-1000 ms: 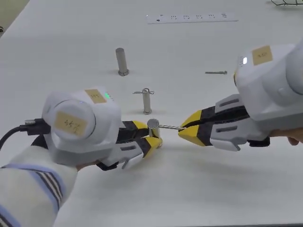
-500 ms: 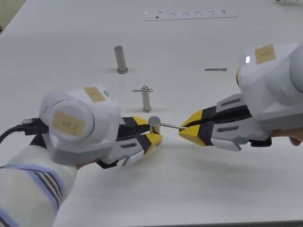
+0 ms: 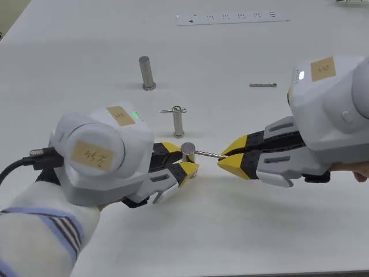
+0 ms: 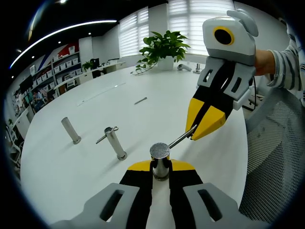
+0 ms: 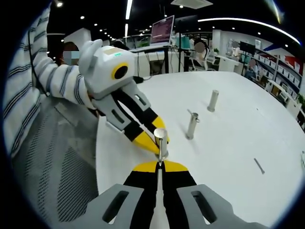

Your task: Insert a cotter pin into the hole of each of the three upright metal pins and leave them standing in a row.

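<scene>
Jaws: left gripper [image 3: 187, 163] clamps pin [image 3: 188, 150] upright, right gripper [image 3: 223, 158] at its 3 o'clock pinches cotter [image 3: 207, 154]; keep cotter level with hole, push straight toward 9 o'clock.

I'm working over a white table [image 3: 230, 219]. At its far edge lies a flat white power strip [image 3: 233, 18]. Three metal pins stand on it in a slanting row. The far pin [image 3: 146, 72] is bare. The middle pin [image 3: 178, 124] has a cotter pin [image 3: 174, 110] crosswise through its top. The nearest pin [image 3: 188, 151] has a second cotter pin [image 3: 209, 154] meeting its side just under the head, and its foot is hidden from me. A loose cotter pin [image 3: 263, 85] lies flat, well to the right of the far pin. In the left gripper view, a potted plant [image 4: 164, 45] sits at the table's end.
</scene>
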The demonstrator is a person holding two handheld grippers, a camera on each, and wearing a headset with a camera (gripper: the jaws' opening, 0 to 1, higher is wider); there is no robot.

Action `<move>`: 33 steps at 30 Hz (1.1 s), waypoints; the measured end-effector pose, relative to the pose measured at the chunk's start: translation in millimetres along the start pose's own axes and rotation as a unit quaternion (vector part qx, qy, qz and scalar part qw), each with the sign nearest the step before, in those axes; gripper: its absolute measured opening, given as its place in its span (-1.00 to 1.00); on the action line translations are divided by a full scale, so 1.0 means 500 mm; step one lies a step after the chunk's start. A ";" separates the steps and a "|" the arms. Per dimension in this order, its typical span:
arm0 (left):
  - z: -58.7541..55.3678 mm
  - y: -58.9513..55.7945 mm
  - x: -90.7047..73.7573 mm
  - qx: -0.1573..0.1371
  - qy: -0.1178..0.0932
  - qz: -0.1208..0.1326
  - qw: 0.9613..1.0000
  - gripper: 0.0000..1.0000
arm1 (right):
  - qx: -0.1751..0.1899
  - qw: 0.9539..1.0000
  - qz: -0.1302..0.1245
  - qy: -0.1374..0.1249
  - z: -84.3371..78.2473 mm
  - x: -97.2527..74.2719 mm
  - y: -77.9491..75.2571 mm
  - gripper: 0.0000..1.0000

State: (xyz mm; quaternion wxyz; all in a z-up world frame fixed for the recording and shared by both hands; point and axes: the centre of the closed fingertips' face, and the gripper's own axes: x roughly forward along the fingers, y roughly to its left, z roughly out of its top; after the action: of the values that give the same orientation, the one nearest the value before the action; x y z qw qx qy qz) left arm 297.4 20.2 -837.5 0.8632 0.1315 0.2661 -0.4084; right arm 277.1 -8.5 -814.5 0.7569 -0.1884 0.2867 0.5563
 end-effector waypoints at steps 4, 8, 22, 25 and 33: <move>-0.001 0.001 -0.001 -0.015 0.002 0.010 1.000 -0.81 | 0.015 1.000 -0.009 -0.001 0.000 -0.001 0.000 -0.93; -0.001 0.002 0.000 -0.023 0.004 0.015 1.000 -0.81 | 0.027 1.000 -0.014 -0.003 0.000 -0.002 0.003 -0.93; 0.000 -0.006 0.004 -0.028 0.008 0.024 0.999 -0.80 | 0.064 0.997 -0.027 -0.021 -0.010 -0.008 0.008 -0.93; 0.000 -0.008 0.004 -0.030 0.009 0.027 0.999 -0.80 | 0.070 0.997 -0.028 -0.024 -0.012 -0.008 0.010 -0.93; -0.001 -0.008 0.004 -0.044 0.007 0.038 0.998 -0.80 | 0.077 0.996 -0.026 -0.030 -0.014 -0.005 0.011 -0.93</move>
State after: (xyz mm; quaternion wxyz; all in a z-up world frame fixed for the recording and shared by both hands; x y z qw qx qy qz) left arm 295.6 16.5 -839.1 0.8809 0.1066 0.2846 -0.3628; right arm 269.5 -13.0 -818.0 0.7916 -0.1202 0.3012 0.5179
